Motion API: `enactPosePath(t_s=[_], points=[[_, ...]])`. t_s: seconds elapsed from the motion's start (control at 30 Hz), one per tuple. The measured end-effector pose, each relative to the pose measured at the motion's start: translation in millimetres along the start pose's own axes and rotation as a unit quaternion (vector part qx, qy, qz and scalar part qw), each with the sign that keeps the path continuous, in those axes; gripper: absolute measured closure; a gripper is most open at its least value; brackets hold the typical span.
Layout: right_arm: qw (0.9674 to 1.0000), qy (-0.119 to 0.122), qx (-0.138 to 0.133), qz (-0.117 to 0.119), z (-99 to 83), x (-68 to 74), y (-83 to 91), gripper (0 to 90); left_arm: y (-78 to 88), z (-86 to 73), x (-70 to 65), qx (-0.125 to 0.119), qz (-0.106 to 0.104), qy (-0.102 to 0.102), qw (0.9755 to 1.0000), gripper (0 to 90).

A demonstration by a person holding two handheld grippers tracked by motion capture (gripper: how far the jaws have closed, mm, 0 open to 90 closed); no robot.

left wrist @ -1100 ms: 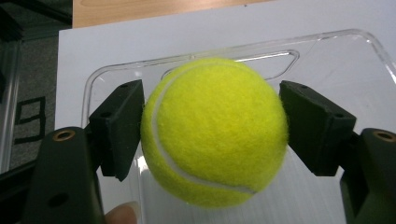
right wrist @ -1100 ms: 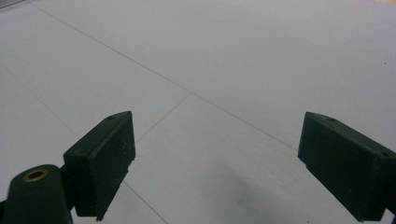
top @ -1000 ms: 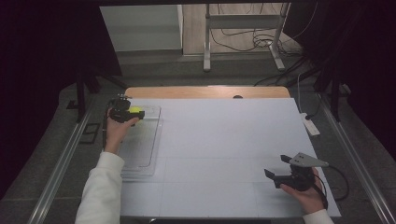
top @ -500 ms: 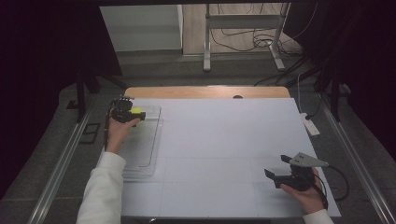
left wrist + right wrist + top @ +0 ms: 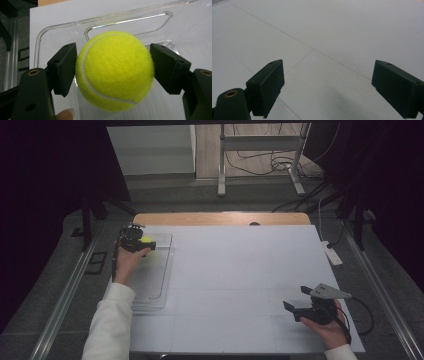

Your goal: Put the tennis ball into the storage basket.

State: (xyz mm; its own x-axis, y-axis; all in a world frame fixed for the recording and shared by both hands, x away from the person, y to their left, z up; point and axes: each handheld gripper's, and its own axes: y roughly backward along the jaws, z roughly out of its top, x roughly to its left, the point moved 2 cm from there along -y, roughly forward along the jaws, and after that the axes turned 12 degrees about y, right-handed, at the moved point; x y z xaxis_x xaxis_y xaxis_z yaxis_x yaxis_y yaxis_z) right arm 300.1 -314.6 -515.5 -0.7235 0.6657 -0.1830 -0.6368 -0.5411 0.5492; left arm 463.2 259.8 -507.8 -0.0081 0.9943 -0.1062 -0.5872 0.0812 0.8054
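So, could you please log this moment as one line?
left gripper: shut on tennis ball | ball over clear tray | right gripper: open, over white table

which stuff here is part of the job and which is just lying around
In the job:
- tennis ball, clamped in the left gripper
- clear tray under the ball

Just lying about:
- right gripper, jaws open with nothing between them, over the bare white table
- white power strip at the table's right edge
- cables on the floor beyond
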Motion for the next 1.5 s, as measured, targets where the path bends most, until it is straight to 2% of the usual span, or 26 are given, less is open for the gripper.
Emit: enactPosePath(t_s=[0.57,0.67,0.83,1.0,1.1,1.3,1.5], points=[[1.0,0.001,0.0,0.001,0.1,0.1,0.1,11.6,-6.9,-2.3,-0.2,0.021,0.011,-0.007,0.9997,25.8],[1.0,-0.002,0.0,0.001,-0.2,-0.1,0.2,11.6,-5.4,-1.4,-0.3,0.012,0.013,-0.004,0.9998,24.1],[1.0,-0.001,0.001,0.0,0.0,0.1,0.1,11.6,-3.7,-1.8,0.7,0.012,0.009,-0.003,0.9999,18.1],[1.0,-0.001,0.002,-0.001,0.0,0.1,0.3,11.7,0.1,-2.1,0.6,-0.003,0.004,0.004,1.0,16.0],[1.0,-0.001,0.002,-0.001,-0.1,0.1,0.2,11.7,4.5,-1.9,1.0,-0.014,-0.006,0.014,0.9998,15.5],[1.0,0.0,0.001,-0.002,0.3,0.2,0.6,11.7,13.8,-3.0,1.1,-0.029,-0.027,0.016,0.9991,15.1],[1.0,0.0,0.0,-0.002,0.6,0.5,0.5,11.7,24.9,-5.3,3.5,-0.05,-0.066,0.031,0.9961,15.2]])
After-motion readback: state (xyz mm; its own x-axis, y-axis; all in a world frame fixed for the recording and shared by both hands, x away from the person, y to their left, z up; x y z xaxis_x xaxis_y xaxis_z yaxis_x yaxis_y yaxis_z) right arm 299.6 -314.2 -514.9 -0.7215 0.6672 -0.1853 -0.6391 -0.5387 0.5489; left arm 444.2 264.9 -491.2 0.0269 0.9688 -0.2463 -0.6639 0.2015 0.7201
